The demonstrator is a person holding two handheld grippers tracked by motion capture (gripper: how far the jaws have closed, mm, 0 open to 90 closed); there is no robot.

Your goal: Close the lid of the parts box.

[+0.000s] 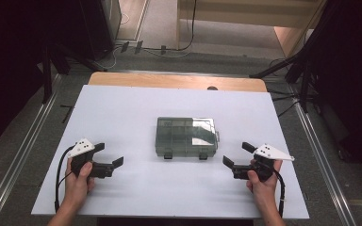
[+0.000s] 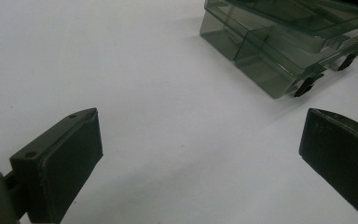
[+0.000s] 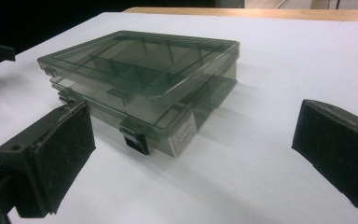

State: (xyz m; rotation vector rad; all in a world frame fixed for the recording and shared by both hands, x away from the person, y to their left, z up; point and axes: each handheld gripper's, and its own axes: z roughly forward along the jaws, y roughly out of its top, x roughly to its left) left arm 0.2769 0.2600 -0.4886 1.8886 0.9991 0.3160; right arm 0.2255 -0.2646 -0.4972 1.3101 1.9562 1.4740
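Note:
A smoky grey see-through compartment box [image 1: 186, 136] lies with its lid down in the middle of the white board [image 1: 122, 108], its two black latches [image 1: 168, 154] on the near side. My left gripper [image 1: 109, 154] rests to the box's left, pointing right toward it, jaws wide apart and empty. My right gripper [image 1: 237, 154] sits to the box's right, pointing left, also open with nothing between its jaws. In the left gripper view the box [image 2: 289, 42] is at the upper right beyond the gripper [image 2: 200, 130]. In the right gripper view the box [image 3: 140, 74] lies ahead of the gripper [image 3: 193, 126], a latch [image 3: 135, 140] facing it.
The white board lies on a wooden table whose far edge [image 1: 169, 81] shows behind it. Black stand legs [image 1: 283, 68] and cables [image 1: 169, 49] are on the floor beyond. Metal rails [image 1: 23, 150] run along both sides of the table.

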